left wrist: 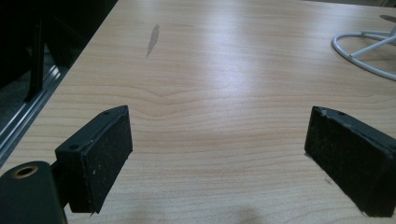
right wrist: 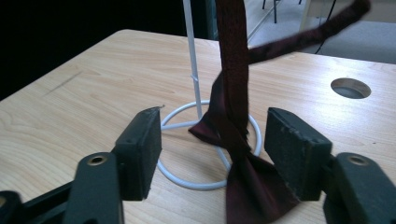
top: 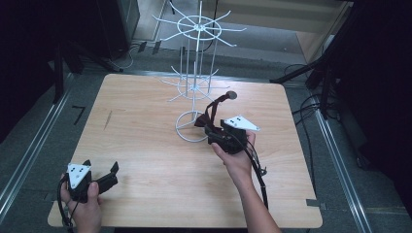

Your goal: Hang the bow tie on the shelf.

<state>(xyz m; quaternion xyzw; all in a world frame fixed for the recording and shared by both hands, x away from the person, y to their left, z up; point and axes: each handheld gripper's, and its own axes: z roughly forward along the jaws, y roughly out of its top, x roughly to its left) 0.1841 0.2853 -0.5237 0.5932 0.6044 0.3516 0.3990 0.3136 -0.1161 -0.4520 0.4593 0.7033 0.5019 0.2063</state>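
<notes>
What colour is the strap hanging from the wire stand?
Dark maroon strap, plain, no pattern; it shows best in the right gripper view.

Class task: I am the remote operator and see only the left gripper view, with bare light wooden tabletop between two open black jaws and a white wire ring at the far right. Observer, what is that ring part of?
Observer: It is the round base of a tall white wire display rack with spoked tiers, standing on the light wooden table.
Operator: Where is the right gripper?
Observer: The right gripper is beside that base, jaws open.
Operator: Anything between its jaws?
Observer: A dark red fabric strap hangs between them, its lower end lying across the base ring; the jaws are not closed on it.
</notes>
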